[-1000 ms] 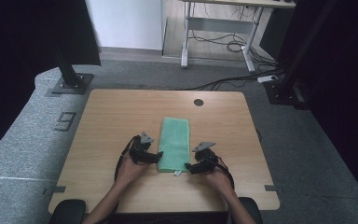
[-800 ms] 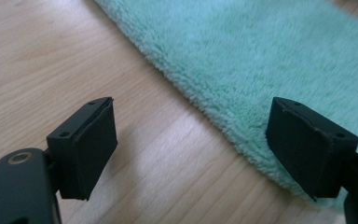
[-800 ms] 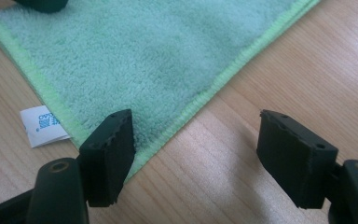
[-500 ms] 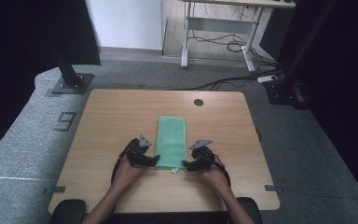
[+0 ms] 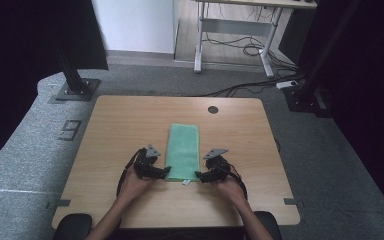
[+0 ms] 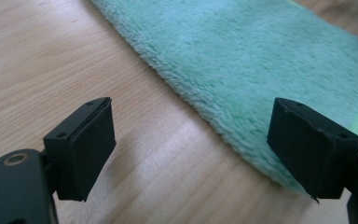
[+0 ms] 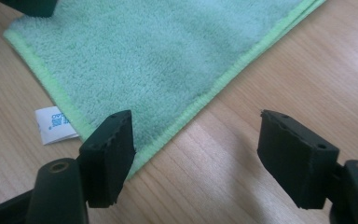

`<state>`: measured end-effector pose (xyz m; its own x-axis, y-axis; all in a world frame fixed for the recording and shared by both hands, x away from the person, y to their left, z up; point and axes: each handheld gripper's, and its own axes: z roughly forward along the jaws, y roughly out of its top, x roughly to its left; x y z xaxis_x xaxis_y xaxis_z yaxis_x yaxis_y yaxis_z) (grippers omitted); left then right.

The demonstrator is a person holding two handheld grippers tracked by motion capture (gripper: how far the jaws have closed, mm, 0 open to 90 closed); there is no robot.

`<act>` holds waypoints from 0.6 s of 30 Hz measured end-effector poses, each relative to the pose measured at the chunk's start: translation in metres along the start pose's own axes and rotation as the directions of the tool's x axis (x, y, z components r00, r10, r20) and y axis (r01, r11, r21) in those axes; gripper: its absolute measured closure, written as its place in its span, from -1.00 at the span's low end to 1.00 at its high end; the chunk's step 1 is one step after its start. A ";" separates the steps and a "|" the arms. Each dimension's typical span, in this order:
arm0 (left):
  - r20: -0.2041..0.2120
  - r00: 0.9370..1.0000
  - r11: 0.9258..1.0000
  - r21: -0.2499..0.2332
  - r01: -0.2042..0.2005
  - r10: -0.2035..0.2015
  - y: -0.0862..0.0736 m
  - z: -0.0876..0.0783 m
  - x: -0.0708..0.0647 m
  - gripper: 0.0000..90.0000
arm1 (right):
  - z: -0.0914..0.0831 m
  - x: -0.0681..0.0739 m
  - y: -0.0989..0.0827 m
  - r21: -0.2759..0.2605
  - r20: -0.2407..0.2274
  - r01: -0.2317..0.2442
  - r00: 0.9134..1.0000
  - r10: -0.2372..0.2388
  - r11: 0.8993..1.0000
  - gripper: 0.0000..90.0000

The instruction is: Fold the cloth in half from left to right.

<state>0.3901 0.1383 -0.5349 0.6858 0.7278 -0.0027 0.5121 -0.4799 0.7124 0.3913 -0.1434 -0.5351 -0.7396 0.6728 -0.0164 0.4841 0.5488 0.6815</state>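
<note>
A folded green towel (image 5: 183,148) lies flat as a long strip in the middle of the wooden table (image 5: 125,120), its short near edge toward the person. My left gripper (image 5: 167,172) sits low at the towel's near left corner, jaws open astride the towel's edge (image 6: 223,126). My right gripper (image 5: 198,176) sits at the near right corner, jaws open, one jaw over the stitched hem (image 7: 200,100). Nothing is pinched in either. A small white label (image 7: 53,123) sticks out from the near edge.
A round cable hole (image 5: 213,109) sits near the table's far edge. Black stand bases (image 5: 74,90) rest on the grey floor beside the table, and a white desk frame (image 5: 235,30) with cables stands behind.
Both grippers have edged slightly toward the towel's near corners; the towel lies as before.
</note>
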 end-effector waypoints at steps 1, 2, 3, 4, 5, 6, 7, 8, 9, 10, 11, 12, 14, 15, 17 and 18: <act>0.006 1.000 1.000 0.000 -0.001 0.001 0.000 -0.003 0.000 -0.68 | -0.002 0.000 0.000 -0.002 -0.001 -0.002 1.000 0.002 1.000 -0.43; 0.008 1.000 1.000 -0.003 -0.004 0.004 -0.001 -0.005 0.000 -0.68 | -0.004 -0.001 0.000 -0.003 0.000 -0.007 1.000 0.007 1.000 -0.45; 0.009 1.000 1.000 -0.003 -0.003 0.003 -0.002 -0.008 0.000 -0.68 | -0.007 -0.002 -0.001 -0.007 0.003 -0.007 1.000 0.007 1.000 -0.47; 0.011 1.000 1.000 0.000 -0.007 0.007 -0.002 -0.011 0.001 -0.68 | -0.009 -0.002 -0.001 -0.010 0.006 -0.008 1.000 0.008 1.000 -0.50; 0.012 1.000 1.000 -0.002 -0.006 0.006 -0.003 -0.014 0.001 -0.68 | -0.012 -0.003 -0.001 -0.012 0.007 -0.011 1.000 0.011 1.000 -0.51; 0.014 1.000 1.000 -0.002 -0.007 0.007 -0.004 -0.017 0.001 -0.68 | -0.015 -0.004 -0.001 -0.015 0.008 -0.014 1.000 0.014 1.000 -0.53; 0.017 1.000 1.000 -0.003 -0.007 0.007 -0.004 -0.020 0.002 -0.68 | -0.018 -0.005 -0.002 -0.020 0.008 -0.018 1.000 0.018 1.000 -0.56; 0.018 1.000 1.000 -0.003 -0.002 0.002 -0.005 -0.023 0.003 -0.68 | -0.021 -0.006 -0.002 -0.023 0.007 -0.021 1.000 0.022 1.000 -0.59; 0.021 1.000 1.000 -0.005 0.003 -0.003 -0.006 -0.026 0.003 -0.69 | -0.024 -0.007 -0.003 -0.025 0.008 -0.022 1.000 0.022 0.999 -0.62; 0.021 1.000 1.000 -0.004 0.004 -0.003 -0.007 -0.029 0.004 -0.69 | -0.027 -0.007 -0.003 -0.028 0.009 -0.029 1.000 0.030 0.999 -0.65; 0.017 1.000 1.000 -0.002 0.002 -0.002 -0.009 -0.032 0.005 -0.69 | -0.029 -0.008 -0.004 -0.026 0.013 -0.029 0.999 0.030 0.999 -0.67; 0.015 1.000 1.000 0.001 0.002 -0.002 -0.010 -0.034 0.006 -0.69 | -0.031 -0.008 -0.005 -0.023 0.017 -0.033 0.999 0.033 0.999 -0.68; 0.005 1.000 1.000 0.005 0.002 -0.002 -0.014 -0.039 0.007 -0.72 | -0.036 -0.010 -0.008 -0.020 0.029 -0.029 0.999 0.030 0.999 -0.70; 0.000 1.000 1.000 0.011 0.001 -0.001 -0.016 -0.042 0.008 -0.73 | -0.038 -0.010 -0.009 -0.023 0.036 -0.035 0.999 0.036 0.999 -0.71; -0.012 1.000 1.000 0.019 0.001 0.000 -0.020 -0.046 0.009 -0.77 | -0.042 -0.012 -0.013 -0.026 0.050 -0.049 0.997 0.050 0.998 -0.80; -0.016 1.000 1.000 0.024 0.002 -0.001 -0.023 -0.047 0.010 -0.79 | -0.043 -0.013 -0.015 -0.026 0.058 -0.059 0.997 0.060 0.998 -0.87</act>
<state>0.3609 0.1794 -0.5178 0.6765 0.7364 0.0079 0.5254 -0.4902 0.6955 0.3739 -0.1815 -0.5133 -0.6810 0.7321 -0.0175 0.5142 0.4951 0.7004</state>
